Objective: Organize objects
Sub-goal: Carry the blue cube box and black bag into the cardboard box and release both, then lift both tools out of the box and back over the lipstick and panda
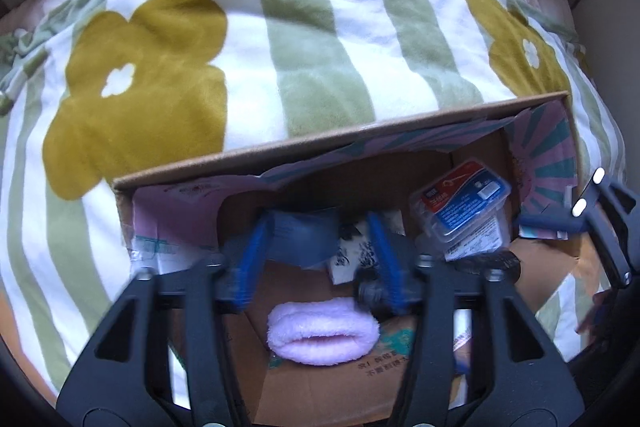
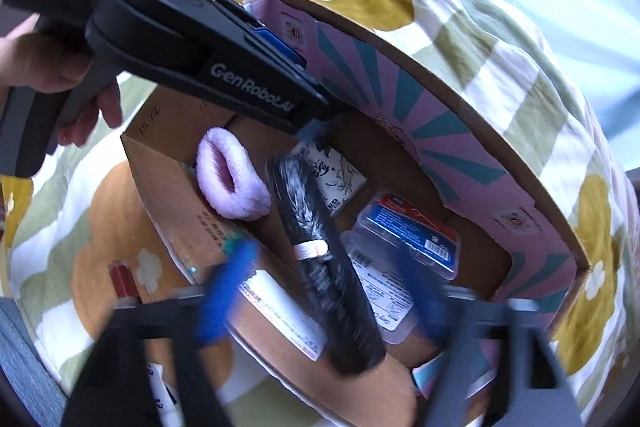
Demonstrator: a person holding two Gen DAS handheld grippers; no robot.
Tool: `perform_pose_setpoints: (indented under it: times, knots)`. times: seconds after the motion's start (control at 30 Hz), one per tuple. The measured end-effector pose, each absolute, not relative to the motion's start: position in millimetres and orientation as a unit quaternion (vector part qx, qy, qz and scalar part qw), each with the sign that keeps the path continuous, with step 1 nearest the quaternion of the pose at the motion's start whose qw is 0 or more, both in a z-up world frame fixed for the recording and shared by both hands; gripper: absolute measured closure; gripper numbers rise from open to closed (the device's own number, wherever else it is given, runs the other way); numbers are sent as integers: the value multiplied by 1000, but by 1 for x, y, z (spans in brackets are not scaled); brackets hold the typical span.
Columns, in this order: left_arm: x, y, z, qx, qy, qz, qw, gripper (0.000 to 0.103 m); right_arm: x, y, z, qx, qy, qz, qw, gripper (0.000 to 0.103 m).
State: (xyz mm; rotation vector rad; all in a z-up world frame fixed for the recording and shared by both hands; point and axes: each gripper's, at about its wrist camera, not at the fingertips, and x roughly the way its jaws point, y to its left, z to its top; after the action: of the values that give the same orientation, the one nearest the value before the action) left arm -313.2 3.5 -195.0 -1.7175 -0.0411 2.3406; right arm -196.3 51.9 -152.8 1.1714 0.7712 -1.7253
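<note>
Here an open cardboard box [image 2: 168, 171] sits on a flower-patterned blanket [image 1: 312, 47]; both grippers point down into it; the left gripper [image 1: 320, 239] has its blue fingers [image 1: 252, 247] spread wide with nothing pinched between them; the right gripper [image 2: 320, 291] is likewise spread, a black cylinder [image 2: 320, 259] lying loose between its fingers; a pink fluffy band [image 2: 230, 183] and a clear plastic package [image 2: 408, 239] lie inside.
</note>
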Motion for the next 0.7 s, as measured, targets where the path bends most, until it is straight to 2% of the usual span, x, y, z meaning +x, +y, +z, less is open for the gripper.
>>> perform_pose_setpoints:
  times: [0.07,0.43,0.7]
  knots:
    - [-312,7,-192,-582,-9,804,120,0,-196,54,-152,473,296,-701,443,1]
    - [-307,11,-187,-587,-15,799,129,0,-192,56,-147,476,282,-709,438,1]
    - [-294,11,-152,-571,-25,809,137,0,-189,63,-113,465,270,-726,429,1]
